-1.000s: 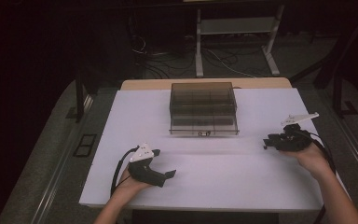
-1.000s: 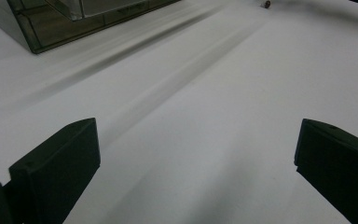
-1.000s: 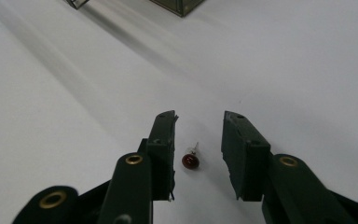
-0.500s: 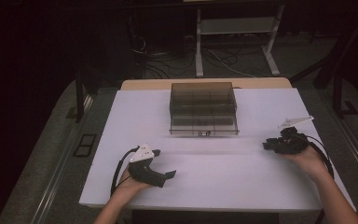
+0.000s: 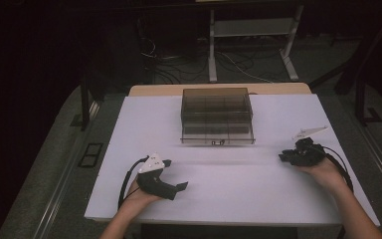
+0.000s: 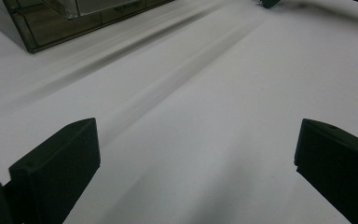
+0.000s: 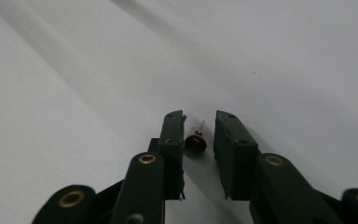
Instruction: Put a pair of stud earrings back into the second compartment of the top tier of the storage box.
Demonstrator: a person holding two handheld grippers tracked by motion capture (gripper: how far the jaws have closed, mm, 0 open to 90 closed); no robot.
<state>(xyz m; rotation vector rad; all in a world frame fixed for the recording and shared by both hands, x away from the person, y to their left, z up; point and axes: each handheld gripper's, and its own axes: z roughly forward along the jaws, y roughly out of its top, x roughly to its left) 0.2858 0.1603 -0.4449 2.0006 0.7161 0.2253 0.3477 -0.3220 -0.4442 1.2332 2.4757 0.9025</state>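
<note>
The person's right hand-held gripper [image 5: 284, 157] sits low over the white surface [image 5: 238, 184] near its right edge, jaws pointing inward toward the middle. In the right gripper view its two black jaws stand a narrow gap apart with a small bulb-like part [image 7: 196, 141] between them: a dark reddish body with thin wire legs sticking out at the far end. The part lies against the inner face of the one jaw, while a sliver of white surface shows between it and the other jaw, so the jaws are close around it but not clamped from both sides. Whether the part rests on the surface or is lifted, I cannot tell.

The left hand-held gripper [image 5: 181, 186] is held near the front left of the surface, well apart from the right one, tilted with its tips toward the centre. In the left gripper view its jaws are spread wide with only bare white surface between them.

A smoky, see-through drawer box [image 5: 217, 115] stands at the far middle of the surface, away from both hands
</note>
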